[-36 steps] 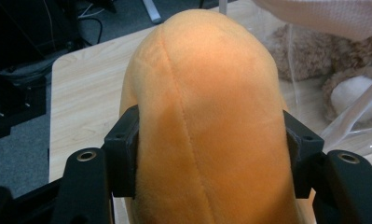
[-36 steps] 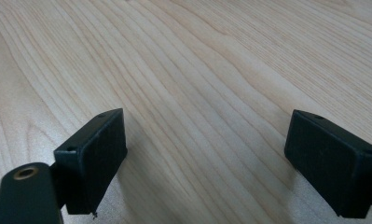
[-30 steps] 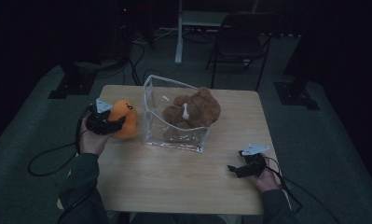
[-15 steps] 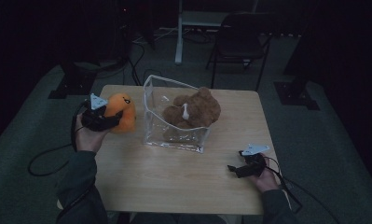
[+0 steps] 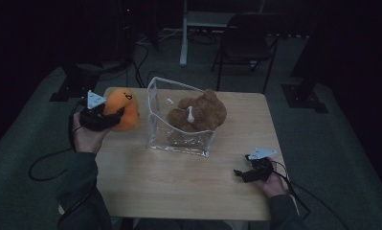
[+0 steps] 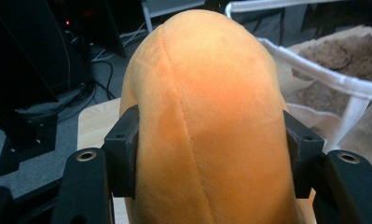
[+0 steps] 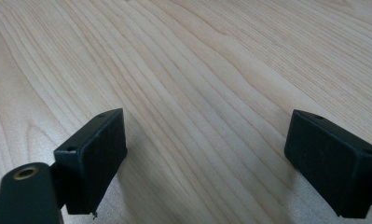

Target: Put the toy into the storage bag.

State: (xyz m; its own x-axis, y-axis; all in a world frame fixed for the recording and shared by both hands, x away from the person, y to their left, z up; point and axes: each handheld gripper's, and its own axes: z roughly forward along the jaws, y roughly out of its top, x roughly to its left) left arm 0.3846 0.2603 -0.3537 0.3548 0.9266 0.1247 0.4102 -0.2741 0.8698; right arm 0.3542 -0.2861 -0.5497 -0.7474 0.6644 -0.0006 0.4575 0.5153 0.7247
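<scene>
An orange plush toy (image 5: 122, 108) with a small dark face hangs above the table's left edge, and my left gripper (image 5: 113, 117) is shut on it. In the left gripper view both black pads (image 6: 123, 149) press into the orange plush (image 6: 207, 126) from either side. A clear plastic bin (image 5: 179, 143) stands at the table's middle with a brown teddy bear (image 5: 198, 114) inside. My right gripper (image 5: 237, 173) rests low at the table's front right, jaws wide apart over bare wood (image 7: 207, 93) with nothing between them.
The light wooden table (image 5: 179, 191) has free room along its front. A dark chair (image 5: 246, 45) and a white stand (image 5: 184, 33) are behind it. Cables trail on the dark floor at the left (image 5: 45, 163).
My left gripper has lifted the orange plush upward and a little away from the table's left edge. The right gripper has stayed in place.
</scene>
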